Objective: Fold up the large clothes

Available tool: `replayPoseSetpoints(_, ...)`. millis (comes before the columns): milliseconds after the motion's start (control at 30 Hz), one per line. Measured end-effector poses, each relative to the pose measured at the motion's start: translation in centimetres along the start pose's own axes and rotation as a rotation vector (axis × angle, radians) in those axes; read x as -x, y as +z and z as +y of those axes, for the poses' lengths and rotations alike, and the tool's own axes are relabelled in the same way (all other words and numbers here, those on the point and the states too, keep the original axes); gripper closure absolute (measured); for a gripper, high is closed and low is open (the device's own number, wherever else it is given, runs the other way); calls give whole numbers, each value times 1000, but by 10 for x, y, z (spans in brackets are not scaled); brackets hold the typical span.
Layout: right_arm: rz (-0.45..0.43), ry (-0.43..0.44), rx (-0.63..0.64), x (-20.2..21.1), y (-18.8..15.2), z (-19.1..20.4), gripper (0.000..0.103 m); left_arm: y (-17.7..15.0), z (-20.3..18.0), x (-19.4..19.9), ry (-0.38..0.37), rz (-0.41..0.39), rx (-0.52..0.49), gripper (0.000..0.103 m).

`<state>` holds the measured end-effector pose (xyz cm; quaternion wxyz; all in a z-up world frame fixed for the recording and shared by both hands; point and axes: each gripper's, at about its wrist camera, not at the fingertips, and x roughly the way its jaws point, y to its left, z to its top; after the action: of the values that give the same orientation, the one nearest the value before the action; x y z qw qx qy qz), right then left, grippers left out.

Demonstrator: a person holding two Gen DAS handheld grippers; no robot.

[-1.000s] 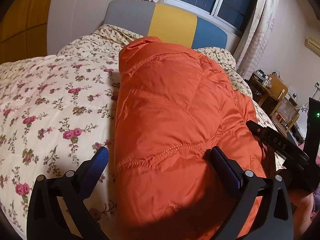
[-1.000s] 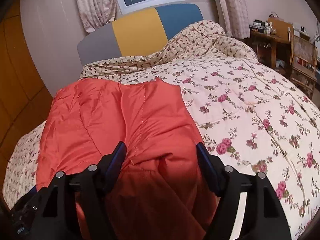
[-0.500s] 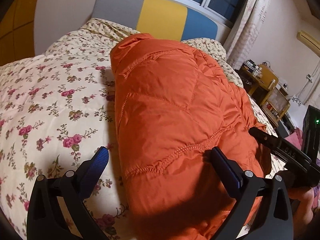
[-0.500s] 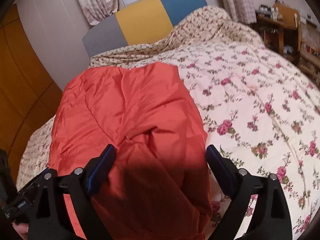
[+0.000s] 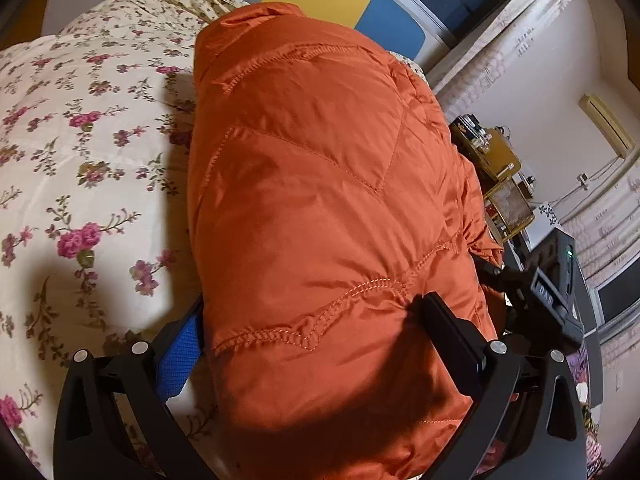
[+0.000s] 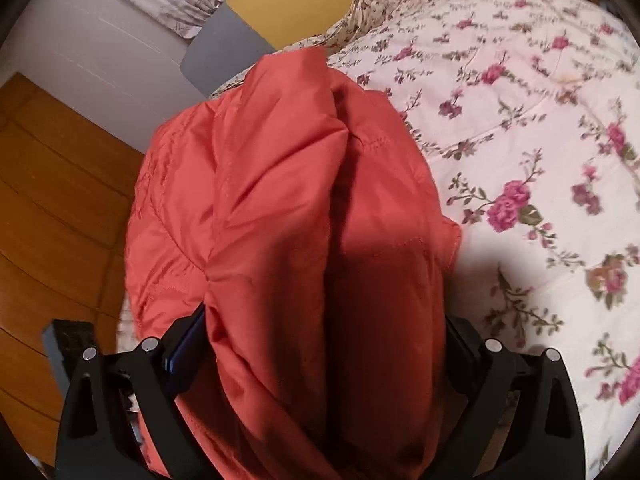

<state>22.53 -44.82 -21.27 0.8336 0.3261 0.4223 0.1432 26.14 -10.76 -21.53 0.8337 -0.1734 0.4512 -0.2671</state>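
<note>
An orange quilted puffer jacket (image 5: 320,200) lies bunched lengthwise on the floral bedspread (image 5: 80,160). My left gripper (image 5: 316,324) has its jaws wide apart, with the near end of the jacket bulging between the fingers. The same jacket (image 6: 288,208) fills the right wrist view. My right gripper (image 6: 324,340) is also wide open, straddling the jacket's near end; both fingers are partly hidden by fabric. The right gripper's body (image 5: 552,300) shows at the right edge of the left wrist view.
A grey, yellow and blue headboard (image 6: 280,12) stands at the far end of the bed under a window. A wooden wardrobe (image 6: 48,220) is at the left. A cluttered desk and chair (image 5: 496,168) stand right of the bed.
Both grippers have moved forward and down onto the jacket, which now fills more of each view. The views have tilted. The jaws have stayed wide apart.
</note>
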Motion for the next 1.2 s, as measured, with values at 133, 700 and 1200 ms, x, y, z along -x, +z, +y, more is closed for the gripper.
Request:
replayPoseSetpoints(133, -55, 47, 0, 11, -5, 1, 32, -5, -19, 5, 42, -61, -88, 6)
replayPoseSetpoints(700, -176, 146, 104, 16, -28, 67, 40, -11, -41, 67, 149, -260, -303, 32)
replayPoseSetpoints(1200, -88, 243, 255, -60, -38, 179, 40, -10, 23, 154, 256, -410, -218, 34)
